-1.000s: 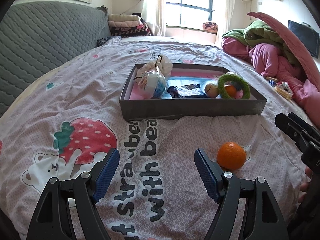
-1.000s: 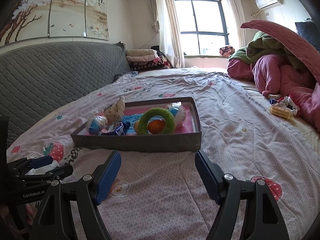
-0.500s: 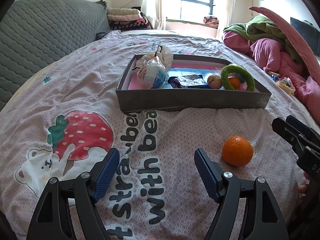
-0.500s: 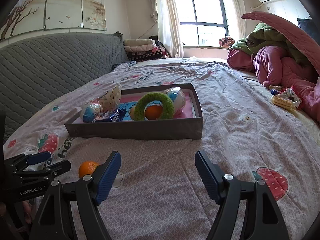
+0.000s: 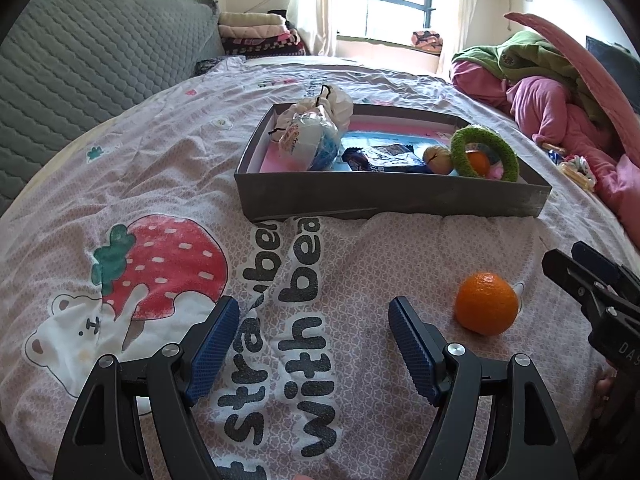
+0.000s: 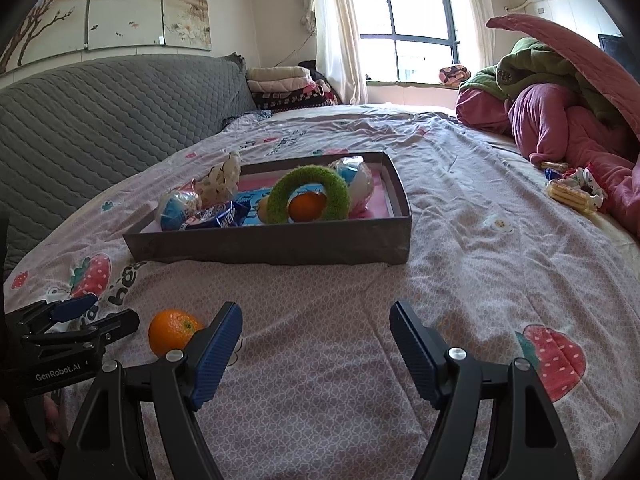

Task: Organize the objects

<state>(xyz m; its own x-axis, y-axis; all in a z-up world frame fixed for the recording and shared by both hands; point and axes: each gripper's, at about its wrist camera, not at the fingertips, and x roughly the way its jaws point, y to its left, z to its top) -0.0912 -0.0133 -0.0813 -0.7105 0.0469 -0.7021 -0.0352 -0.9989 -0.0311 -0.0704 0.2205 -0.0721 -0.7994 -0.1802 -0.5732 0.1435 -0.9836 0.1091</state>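
Observation:
A loose orange [image 5: 485, 303] lies on the bedspread in front of a grey tray [image 5: 384, 202]; it also shows in the right wrist view [image 6: 172, 331]. The tray [image 6: 280, 247] holds a green ring [image 6: 308, 198] around a second orange [image 6: 307, 206], a white-and-blue wrapped ball [image 5: 308, 140], a dark snack packet [image 5: 380, 156] and a white pouch. My left gripper [image 5: 314, 340] is open and empty, left of the loose orange. My right gripper [image 6: 316, 344] is open and empty, right of that orange.
A grey quilted headboard [image 6: 100, 112] runs along the left. Pink and green bedding [image 6: 560, 112] is heaped at the right, with small snack packs [image 6: 572, 194] beside it. Folded blankets [image 6: 288, 88] lie by the window.
Both grippers have pulled back and dipped a little. The loose orange has come into the right wrist view at lower left. Both jaws stay open.

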